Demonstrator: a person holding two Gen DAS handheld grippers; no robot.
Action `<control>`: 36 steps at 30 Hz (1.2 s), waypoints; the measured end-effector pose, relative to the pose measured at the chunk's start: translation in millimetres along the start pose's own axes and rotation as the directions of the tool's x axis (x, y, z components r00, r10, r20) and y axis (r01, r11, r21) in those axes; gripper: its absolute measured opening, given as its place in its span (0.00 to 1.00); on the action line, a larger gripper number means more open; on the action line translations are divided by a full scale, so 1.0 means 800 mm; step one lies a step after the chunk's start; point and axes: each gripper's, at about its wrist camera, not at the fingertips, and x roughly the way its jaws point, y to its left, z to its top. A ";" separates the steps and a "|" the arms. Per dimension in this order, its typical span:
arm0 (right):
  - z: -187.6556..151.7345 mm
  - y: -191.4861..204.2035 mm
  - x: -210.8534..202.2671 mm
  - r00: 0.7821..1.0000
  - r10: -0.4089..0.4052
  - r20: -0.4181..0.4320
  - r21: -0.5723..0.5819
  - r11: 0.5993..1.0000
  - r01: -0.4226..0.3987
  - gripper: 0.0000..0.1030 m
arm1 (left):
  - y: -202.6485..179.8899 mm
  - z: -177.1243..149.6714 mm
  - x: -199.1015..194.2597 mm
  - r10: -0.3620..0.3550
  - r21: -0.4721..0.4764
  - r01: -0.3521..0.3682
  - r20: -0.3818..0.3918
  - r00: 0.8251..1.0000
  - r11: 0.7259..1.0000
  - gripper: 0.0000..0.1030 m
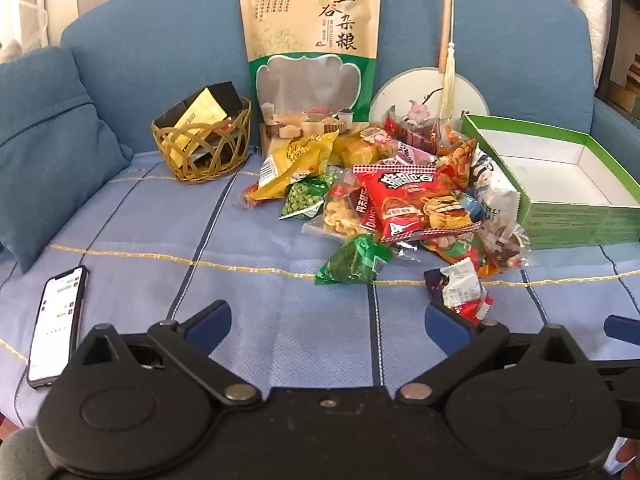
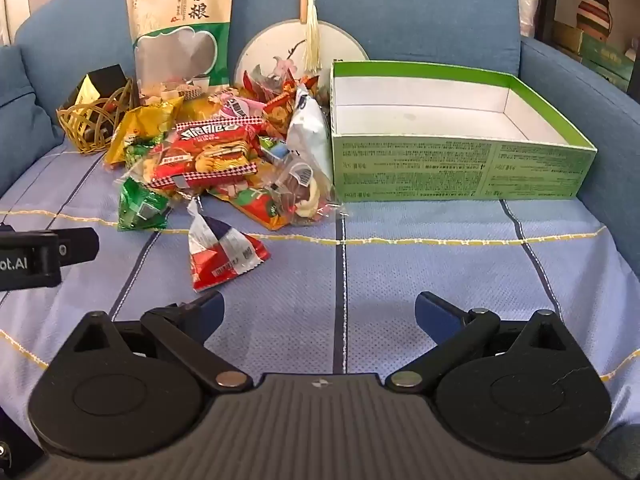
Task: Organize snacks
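Blue sofa (image 1: 168,40) and checked cover (image 1: 240,300) filled the left wrist view, where the left gripper (image 1: 328,320) gaped empty, snacks (image 1: 400,200) heaped at twelve o'clock, box (image 1: 580,216) at two, phone (image 1: 56,324) at nine. From the right wrist, the right gripper (image 2: 320,316) likewise stood apart, holding nothing, with snacks (image 2: 212,152) at eleven o'clock beside the box (image 2: 460,172) at one.

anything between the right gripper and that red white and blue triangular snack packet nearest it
Nothing visible: the open right gripper faces the red, white and blue triangular packet across bare blue checked cover.
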 end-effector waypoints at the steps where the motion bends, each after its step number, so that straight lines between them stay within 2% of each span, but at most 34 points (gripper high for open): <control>1: -0.001 0.001 0.000 1.000 -0.002 0.000 -0.001 1.000 0.002 1.00 | 0.001 0.000 0.001 0.000 -0.002 0.000 -0.003 1.000 1.000 1.00; 7: 0.006 0.005 -0.002 1.000 0.005 -0.015 0.015 1.000 -0.005 1.00 | -0.002 0.002 -0.011 -0.015 0.007 0.015 0.006 1.000 1.000 1.00; 15: 0.004 0.004 -0.009 1.000 -0.002 0.016 -0.003 1.000 0.002 1.00 | -0.001 0.001 -0.010 -0.036 0.008 0.036 0.002 0.999 0.999 1.00; 36: 0.010 0.001 -0.015 0.998 -0.007 0.059 -0.020 1.000 0.008 1.00 | 0.005 0.010 -0.016 -0.028 -0.027 0.029 0.011 1.000 0.999 1.00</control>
